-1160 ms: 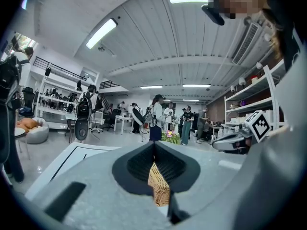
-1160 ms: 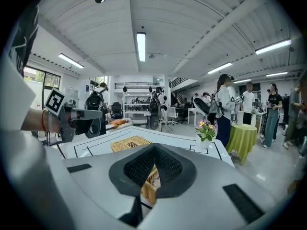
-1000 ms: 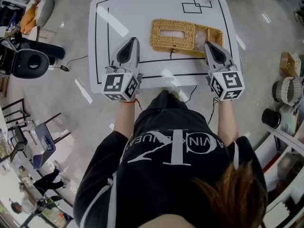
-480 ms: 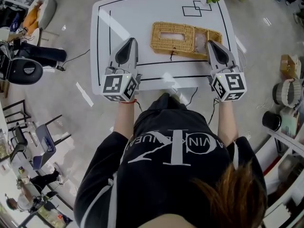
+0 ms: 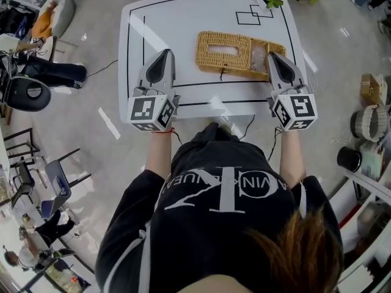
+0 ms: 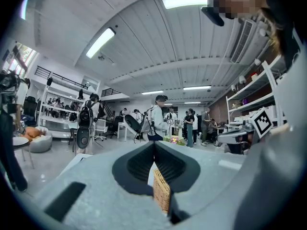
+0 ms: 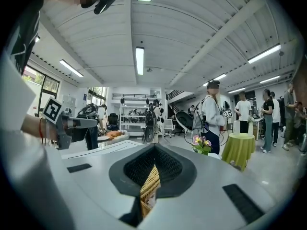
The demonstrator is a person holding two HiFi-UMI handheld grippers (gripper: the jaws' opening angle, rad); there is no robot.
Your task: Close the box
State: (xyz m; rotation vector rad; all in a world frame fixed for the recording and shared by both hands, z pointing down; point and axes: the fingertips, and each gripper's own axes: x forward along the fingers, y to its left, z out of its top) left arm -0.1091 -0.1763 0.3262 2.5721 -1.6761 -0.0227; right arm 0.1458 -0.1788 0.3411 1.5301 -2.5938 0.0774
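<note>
Both shut and holding nothing, the left tongs (image 5: 165, 54) and right tongs (image 5: 273, 57) hover over the counter (image 5: 183, 17), with the wicker box (image 5: 223, 50) ahead between them.
The wicker box lies flat, its long axis running crosswise from one pair of tongs toward the other, its slotted top facing up. It is well apart from the left tongs; in the head view the right tongs' tip overlaps its right end, and contact is unclear. Both forearms (image 5: 160, 154) reach straight ahead, parallel, and the tongs point away from the person, roughly level. In each gripper view the jaws meet, and wicker shows only through the gap beneath.
</note>
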